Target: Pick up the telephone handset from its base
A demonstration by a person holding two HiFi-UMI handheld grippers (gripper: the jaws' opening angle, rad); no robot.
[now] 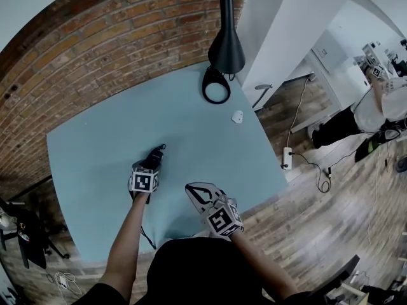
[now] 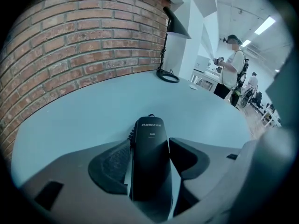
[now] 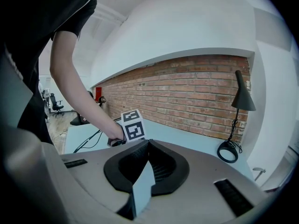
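Observation:
A black telephone handset [image 2: 149, 157] lies on the blue-green table [image 1: 191, 132], its coiled cord [image 2: 132, 135] at its left side. Whether a base sits under it I cannot tell. My left gripper [image 2: 150, 144] points steeply down over it, open, one jaw on each side of the handset. A thin gap shows at the right pad [image 2: 189, 155]. In the head view the handset [image 1: 155, 155] shows just beyond the left gripper [image 1: 151, 164]. My right gripper [image 1: 191, 187] hovers to the right, near the table's front edge. Its jaws meet at the tips with nothing between them [image 3: 148, 143].
A black desk lamp [image 1: 226, 43] with a ring base [image 1: 216, 86] stands at the table's far edge by the brick wall [image 1: 95, 49]. A small white object [image 1: 237, 116] lies near the right edge. A cable [image 1: 147, 237] runs off the front edge. A person [image 1: 375, 107] stands far right.

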